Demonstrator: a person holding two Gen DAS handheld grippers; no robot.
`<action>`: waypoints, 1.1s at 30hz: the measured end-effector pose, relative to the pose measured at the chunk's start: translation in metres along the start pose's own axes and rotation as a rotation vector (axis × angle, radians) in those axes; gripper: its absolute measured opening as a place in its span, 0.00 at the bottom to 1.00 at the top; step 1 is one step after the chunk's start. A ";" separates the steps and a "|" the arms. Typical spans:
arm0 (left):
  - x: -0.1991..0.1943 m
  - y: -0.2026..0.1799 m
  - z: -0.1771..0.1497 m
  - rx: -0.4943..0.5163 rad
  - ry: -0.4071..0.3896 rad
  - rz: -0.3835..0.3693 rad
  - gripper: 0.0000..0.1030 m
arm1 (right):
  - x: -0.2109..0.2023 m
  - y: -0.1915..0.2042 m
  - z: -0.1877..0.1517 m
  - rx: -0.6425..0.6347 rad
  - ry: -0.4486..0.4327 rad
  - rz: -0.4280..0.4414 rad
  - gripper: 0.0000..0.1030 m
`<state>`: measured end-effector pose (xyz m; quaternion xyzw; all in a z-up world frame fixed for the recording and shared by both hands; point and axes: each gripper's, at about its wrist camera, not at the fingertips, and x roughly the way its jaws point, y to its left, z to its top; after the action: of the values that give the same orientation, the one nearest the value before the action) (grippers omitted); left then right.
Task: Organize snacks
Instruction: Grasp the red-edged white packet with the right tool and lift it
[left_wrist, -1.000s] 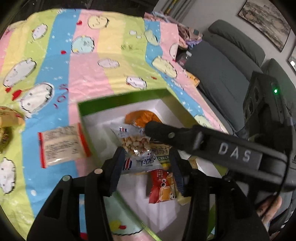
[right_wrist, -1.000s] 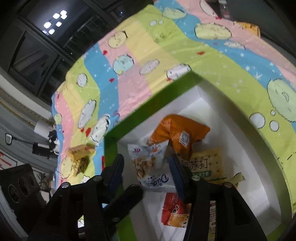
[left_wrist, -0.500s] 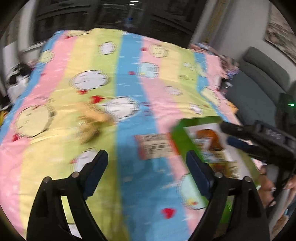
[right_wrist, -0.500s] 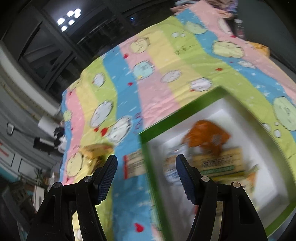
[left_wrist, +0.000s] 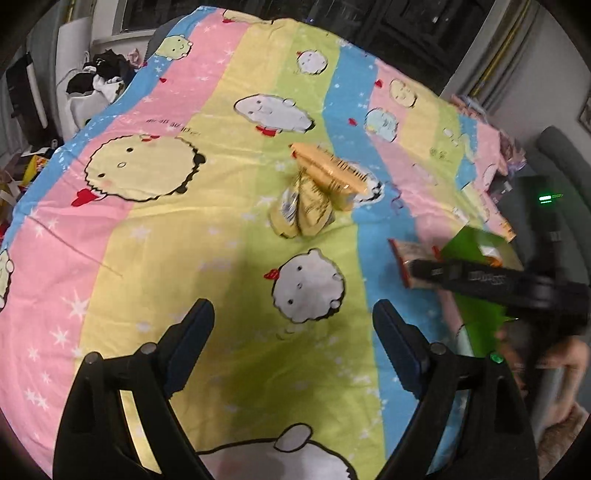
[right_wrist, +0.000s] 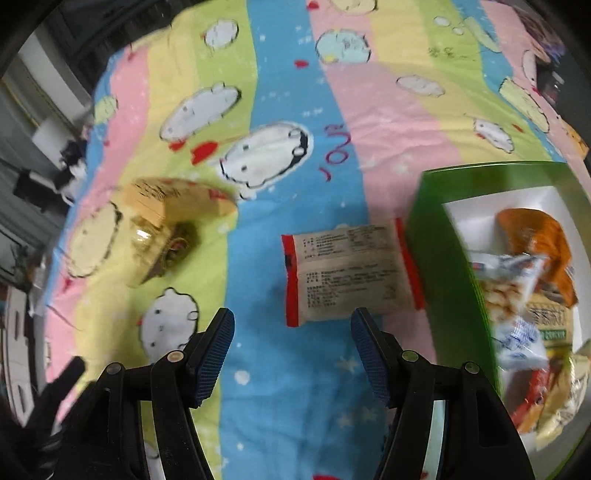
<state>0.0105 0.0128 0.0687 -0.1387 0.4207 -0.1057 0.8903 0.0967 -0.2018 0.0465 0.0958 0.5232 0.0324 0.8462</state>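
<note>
Both tongs were spread and carried nothing. The right tongs (right_wrist: 291, 350) hovered just near of the red-edged packet (right_wrist: 351, 277), which lay on the sheet (right_wrist: 280, 122) touching the green box's (right_wrist: 436, 236) left wall. The left tongs (left_wrist: 293, 336) faced two gold packets (left_wrist: 317, 192) farther off. Fetching the next snack seemed the step; next, lower, pinch, lift into the box.

A striped cartoon bedsheet (left_wrist: 207, 236) covers the surface — pink, yellow, green and blue bands. Dark clothes (left_wrist: 105, 75) lie heaped beyond its far-left edge — a grey sofa (left_wrist: 561, 147) stands at right.
</note>
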 end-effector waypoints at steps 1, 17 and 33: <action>-0.001 0.000 0.000 -0.001 -0.001 -0.005 0.85 | 0.003 0.000 0.001 -0.002 0.003 0.000 0.64; 0.007 -0.001 -0.004 0.018 0.033 0.001 0.85 | 0.015 -0.026 0.019 -0.023 -0.033 -0.108 0.65; 0.017 -0.001 -0.008 0.017 0.073 0.001 0.85 | 0.041 -0.027 0.026 -0.064 -0.030 -0.132 0.87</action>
<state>0.0143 0.0056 0.0519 -0.1268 0.4521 -0.1138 0.8756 0.1366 -0.2249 0.0167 0.0344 0.5144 -0.0082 0.8568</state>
